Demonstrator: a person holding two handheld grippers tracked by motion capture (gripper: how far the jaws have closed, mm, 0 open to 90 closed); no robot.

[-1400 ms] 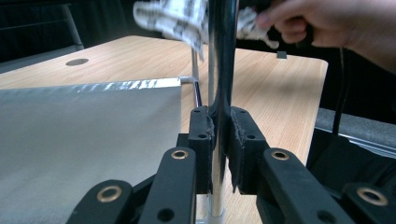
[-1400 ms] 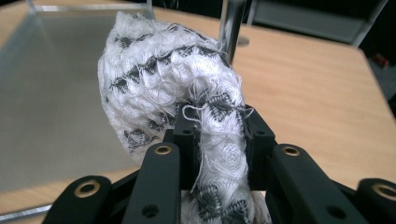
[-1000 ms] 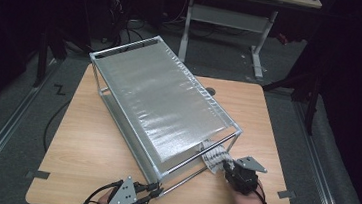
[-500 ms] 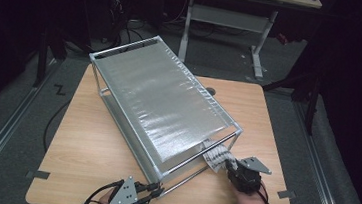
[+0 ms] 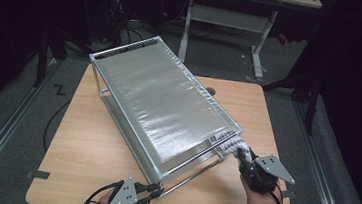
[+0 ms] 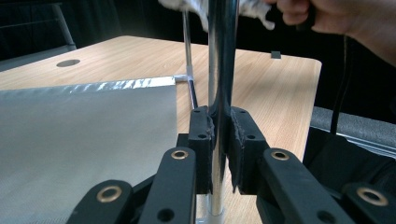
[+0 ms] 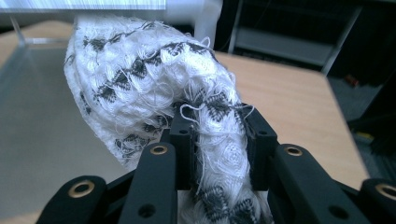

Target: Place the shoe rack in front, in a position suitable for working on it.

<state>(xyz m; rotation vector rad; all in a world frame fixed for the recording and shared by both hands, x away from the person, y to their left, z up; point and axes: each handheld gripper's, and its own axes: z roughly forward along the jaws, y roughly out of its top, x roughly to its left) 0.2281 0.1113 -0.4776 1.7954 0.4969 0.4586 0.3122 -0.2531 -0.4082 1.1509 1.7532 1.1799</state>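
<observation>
A chrome wire rack (image 5: 163, 105) with silvery lined shelves stands slantwise on the wooden table (image 5: 84, 148). At its near left corner my left gripper (image 5: 154, 192) is shut on the upright chrome post (image 6: 222, 56), pads pressed on both sides (image 6: 220, 126). My right gripper (image 5: 242, 160) is shut on a white knitted cloth (image 5: 232, 146) with a dark pattern, held against the rack's near right top corner. In the right gripper view the cloth (image 7: 140, 79) bulges out above the jaws (image 7: 218, 126) in front of the shelf. The other hand (image 6: 345, 18) shows past the post.
A lower lined shelf (image 6: 84, 135) lies beside the post. The table has a round cable hole (image 5: 210, 91) behind the rack and tape pieces (image 5: 37, 174) at its front edges. A desk frame (image 5: 227, 16) stands on the floor beyond.
My right hand has risen with the cloth, from the rack's lower near right rods up to its top corner. The left gripper has stayed clamped on the post.
</observation>
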